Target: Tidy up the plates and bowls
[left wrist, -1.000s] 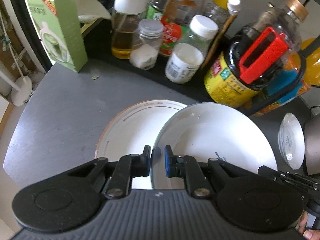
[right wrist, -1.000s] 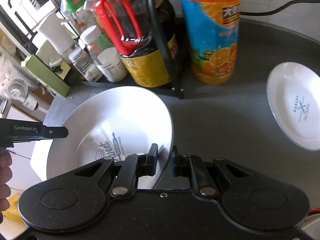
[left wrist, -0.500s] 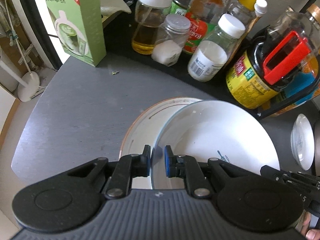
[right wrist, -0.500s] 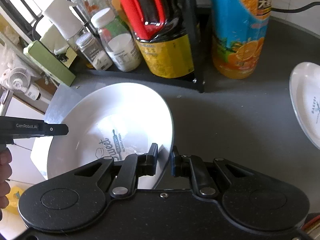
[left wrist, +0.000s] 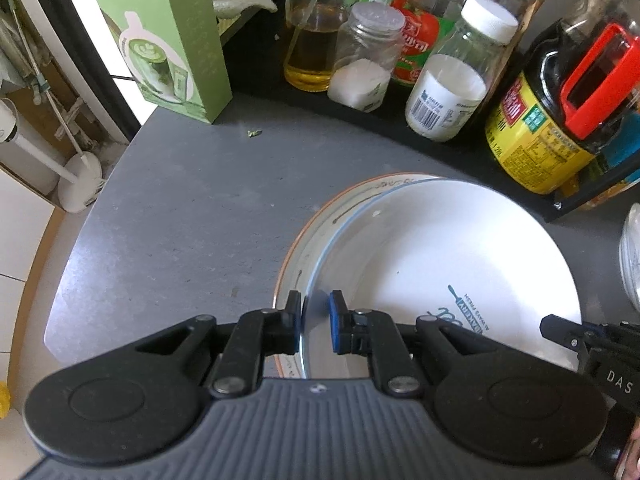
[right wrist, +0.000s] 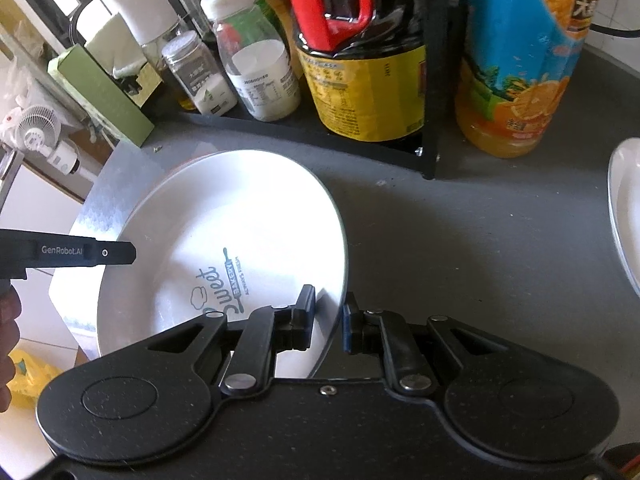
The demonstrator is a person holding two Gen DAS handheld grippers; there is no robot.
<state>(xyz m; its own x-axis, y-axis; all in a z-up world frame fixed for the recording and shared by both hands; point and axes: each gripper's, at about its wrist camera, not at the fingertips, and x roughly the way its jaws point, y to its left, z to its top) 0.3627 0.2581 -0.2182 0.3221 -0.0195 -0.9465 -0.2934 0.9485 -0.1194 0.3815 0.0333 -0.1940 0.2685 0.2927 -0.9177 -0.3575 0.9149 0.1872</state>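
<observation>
A large white plate (left wrist: 436,264) with blue "Sweet Bakery" print is held by both grippers over a second plate with an orange-brown rim (left wrist: 316,236) on the grey counter. My left gripper (left wrist: 315,322) is shut on the white plate's left rim. The right gripper (right wrist: 329,318) is shut on the same white plate (right wrist: 224,224) at its right rim. Each gripper's finger shows in the other's view. Only a crescent of the lower plate shows, and I cannot tell whether the two plates touch.
A black rack (right wrist: 428,112) at the back holds a soy sauce bottle (left wrist: 560,120), jars and an oil bottle. A green box (left wrist: 168,36) stands back left, an orange juice bottle (right wrist: 524,52) back right. Another white plate (right wrist: 626,216) lies right. The counter's rounded edge (left wrist: 60,276) drops off left.
Both grippers have carried the white plate down and across, so it now covers more of the orange-rimmed plate. The bottles at the back look closer.
</observation>
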